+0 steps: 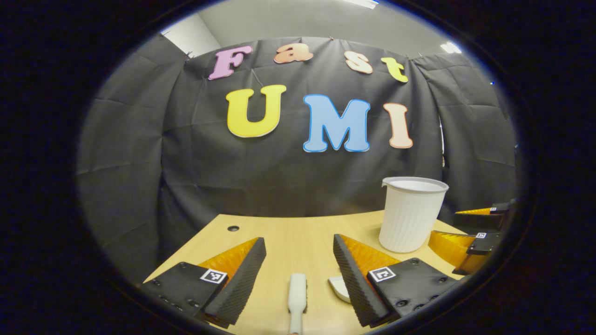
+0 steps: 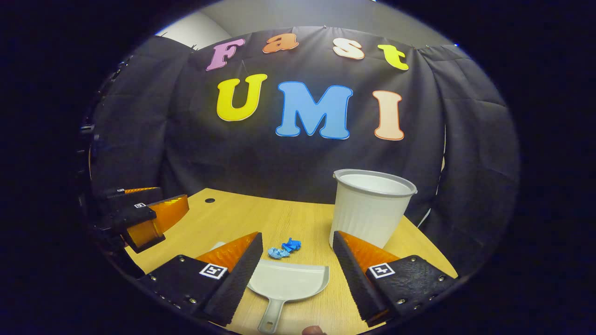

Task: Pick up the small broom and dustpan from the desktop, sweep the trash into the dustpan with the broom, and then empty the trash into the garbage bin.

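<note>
Broom (image 1: 297,298) lies between the wide-open left gripper (image 1: 298,274) fingers; dustpan (image 2: 286,284) and blue trash (image 2: 285,248) near the bin (image 2: 370,207) lie between the wide-open, empty right gripper (image 2: 298,274).

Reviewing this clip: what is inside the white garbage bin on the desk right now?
In the right gripper view, the garbage bin shows only bare white inner wall just below its rim; its bottom is hidden by the near wall. Blue trash lies on the desk beyond the dustpan.

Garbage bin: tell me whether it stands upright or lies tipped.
Upright. The garbage bin stands on its base on the desktop, its open rim facing up, beside the dustpan.
</note>
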Tool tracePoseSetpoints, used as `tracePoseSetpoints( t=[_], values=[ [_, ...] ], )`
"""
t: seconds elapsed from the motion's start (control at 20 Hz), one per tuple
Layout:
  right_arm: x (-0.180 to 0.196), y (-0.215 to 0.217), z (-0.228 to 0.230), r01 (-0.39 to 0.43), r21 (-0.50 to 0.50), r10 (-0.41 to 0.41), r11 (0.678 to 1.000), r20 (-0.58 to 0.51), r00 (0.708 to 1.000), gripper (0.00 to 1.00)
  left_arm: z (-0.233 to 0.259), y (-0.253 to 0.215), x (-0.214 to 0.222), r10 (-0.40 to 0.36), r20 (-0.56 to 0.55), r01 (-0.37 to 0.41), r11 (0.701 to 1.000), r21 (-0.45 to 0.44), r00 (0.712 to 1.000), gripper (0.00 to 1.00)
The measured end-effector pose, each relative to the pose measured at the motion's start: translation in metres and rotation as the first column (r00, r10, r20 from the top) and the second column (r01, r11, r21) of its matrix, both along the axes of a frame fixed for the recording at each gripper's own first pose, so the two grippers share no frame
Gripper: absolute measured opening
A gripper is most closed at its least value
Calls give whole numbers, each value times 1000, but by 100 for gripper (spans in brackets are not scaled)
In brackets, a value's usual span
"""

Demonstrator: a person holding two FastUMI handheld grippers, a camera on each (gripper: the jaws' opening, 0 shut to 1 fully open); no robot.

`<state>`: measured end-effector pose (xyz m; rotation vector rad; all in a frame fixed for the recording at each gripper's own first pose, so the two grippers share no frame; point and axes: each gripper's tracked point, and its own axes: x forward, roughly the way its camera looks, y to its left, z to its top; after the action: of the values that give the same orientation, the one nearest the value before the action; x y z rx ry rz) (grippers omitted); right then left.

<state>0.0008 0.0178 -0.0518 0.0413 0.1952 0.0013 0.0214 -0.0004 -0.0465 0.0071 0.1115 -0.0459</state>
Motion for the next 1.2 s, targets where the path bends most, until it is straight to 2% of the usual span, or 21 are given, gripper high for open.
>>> tracePoseSetpoints(
  t=[0.35, 0.6, 0.9, 1.2],
  values=[
    [2, 8, -38, -17, 37, 23, 999, -162, 987, 94, -54, 4, 5, -15, -176, 14, 1000, -6, 984, 94],
    [-1, 15, -72, -32, 65, 50, 997, -303, 952, 95, -100, 5, 8, -20, -329, 20, 1000, -5, 944, 95],
    [-13, 16, -104, -15, 83, 52, 996, -465, 884, 95, -144, 12, 3, -25, -488, 28, 1000, -1, 873, 95],
    [-22, 20, -139, 17, 123, 59, 992, -591, 805, 95, -189, 16, -4, -34, -629, 59, 998, 19, 776, 95]
  ],
)
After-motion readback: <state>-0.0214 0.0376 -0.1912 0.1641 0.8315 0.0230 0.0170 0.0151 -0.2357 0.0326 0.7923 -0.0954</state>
